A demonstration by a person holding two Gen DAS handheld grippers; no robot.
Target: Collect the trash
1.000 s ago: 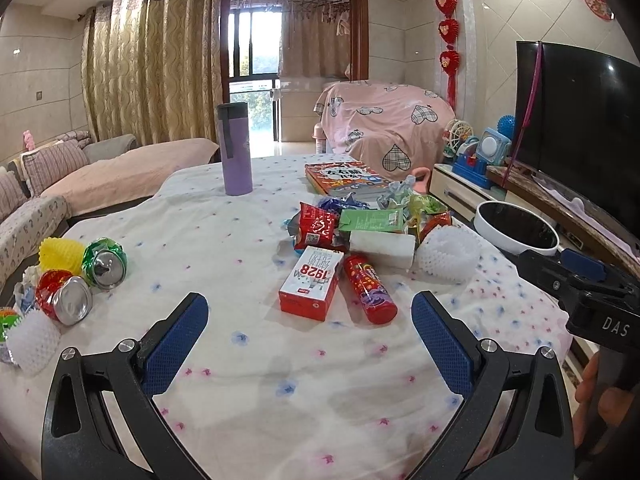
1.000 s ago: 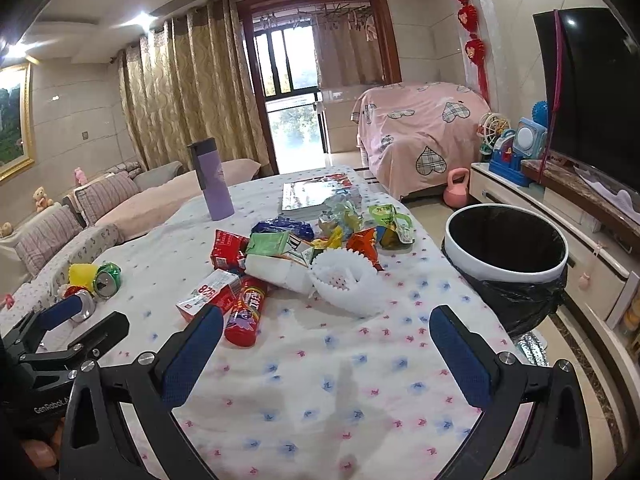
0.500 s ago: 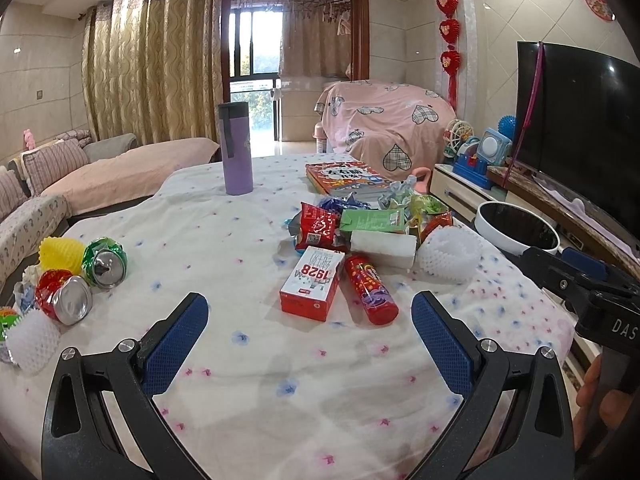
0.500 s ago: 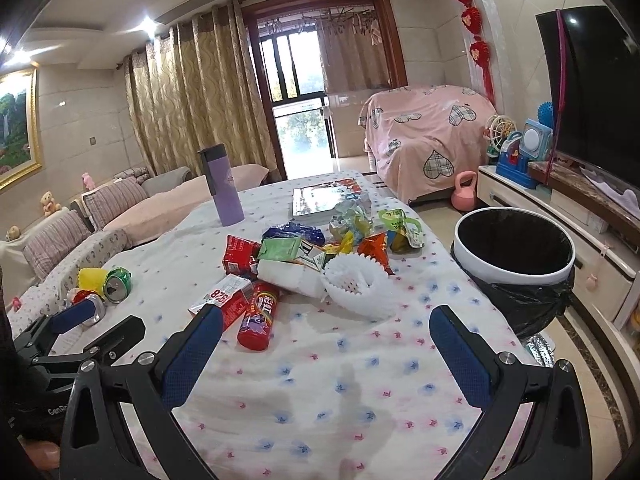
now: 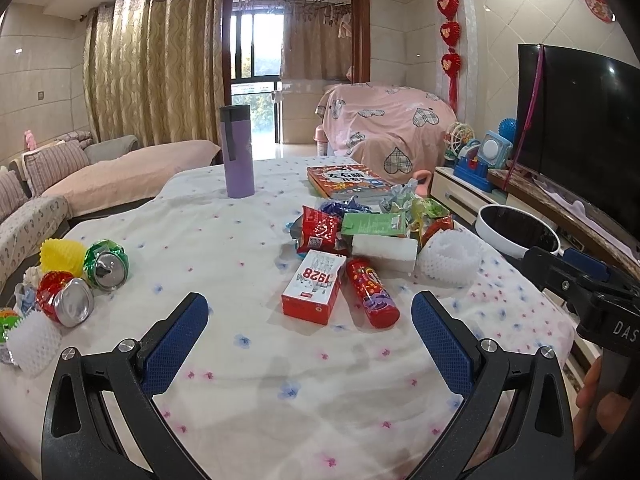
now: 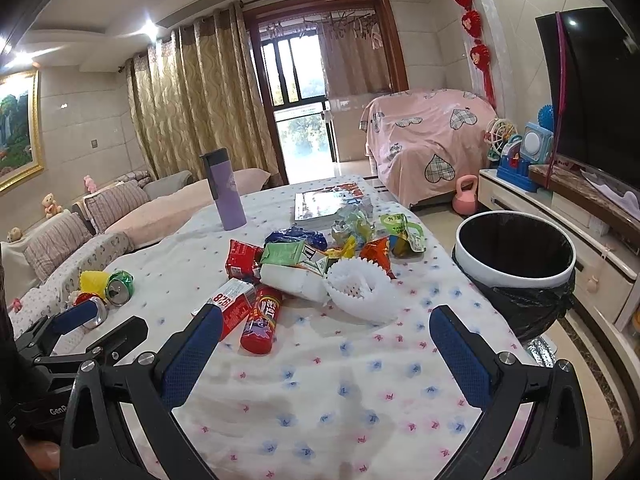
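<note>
A heap of trash lies mid-table: a red-and-white box marked 1928, a red tube, a white foam net, a white block, several snack wrappers. Crushed cans and foam nets lie at the table's left edge. A bin with a white rim and black liner stands right of the table. My left gripper is open and empty, short of the box. My right gripper is open and empty, short of the foam net.
A purple flask and a book stand at the table's far side. A TV and cabinet with toys run along the right wall. A sofa is at the left. A pink kettlebell sits on the floor.
My right gripper has risen and eased forward, so the trash heap and bin sit lower in its view. My left gripper has barely moved.
</note>
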